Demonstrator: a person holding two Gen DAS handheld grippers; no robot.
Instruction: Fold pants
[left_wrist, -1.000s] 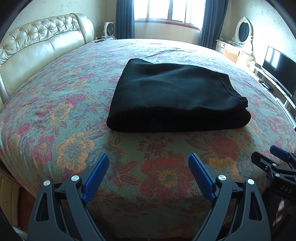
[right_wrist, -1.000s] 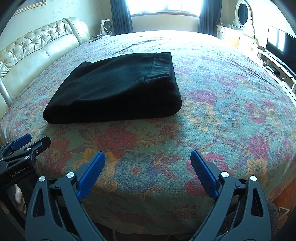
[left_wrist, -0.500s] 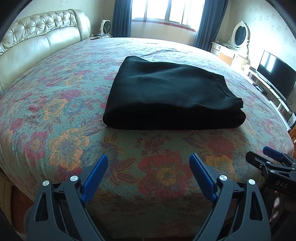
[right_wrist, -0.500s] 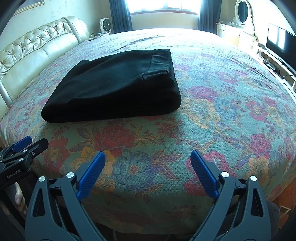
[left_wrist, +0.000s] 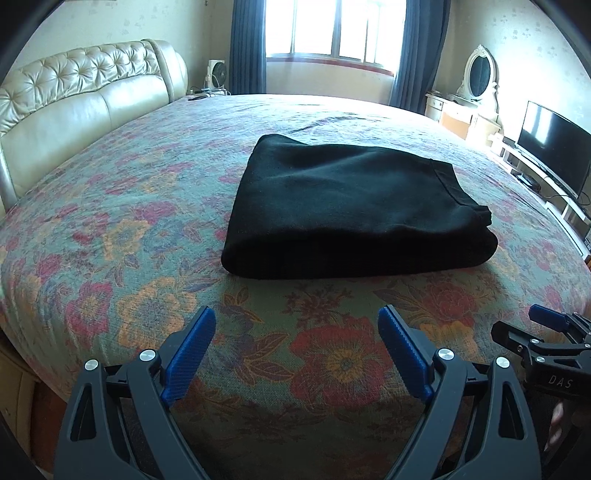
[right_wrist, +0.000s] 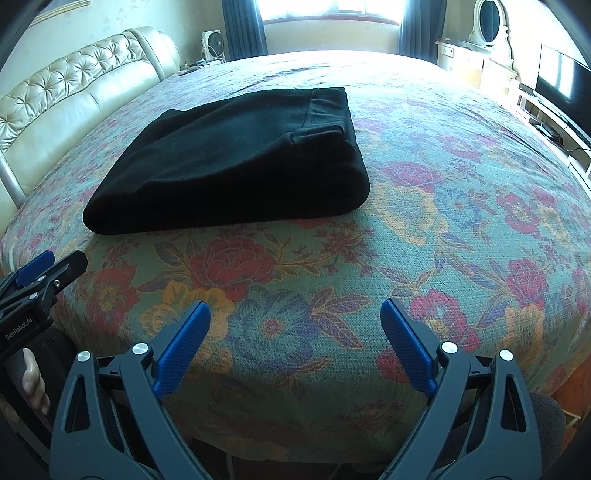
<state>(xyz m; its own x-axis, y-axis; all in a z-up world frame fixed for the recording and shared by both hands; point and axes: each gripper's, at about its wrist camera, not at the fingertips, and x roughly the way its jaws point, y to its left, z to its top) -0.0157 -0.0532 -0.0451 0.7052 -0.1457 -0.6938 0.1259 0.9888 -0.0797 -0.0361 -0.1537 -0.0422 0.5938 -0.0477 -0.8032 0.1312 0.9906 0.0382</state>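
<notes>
Left wrist cam: my left gripper (left_wrist: 297, 325) jaws apart, nothing btwn; right gripper (right_wrist: 295, 317) same. Both over floral bedspread (left_wrist: 147, 306). Ahead, well apart, black pants (left_wrist: 354, 206) folded flat, 1 bundle, mid-bed.

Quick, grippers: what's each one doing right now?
Left gripper: open, holding nothing, short of the folded pants.
Right gripper: open, holding nothing, also short of the pants.

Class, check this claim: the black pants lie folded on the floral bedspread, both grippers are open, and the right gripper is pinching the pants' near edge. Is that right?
Not quite. The right gripper touches nothing; the right wrist view shows it open, short of the pants, over bare bedspread. The left gripper is open too.
</notes>
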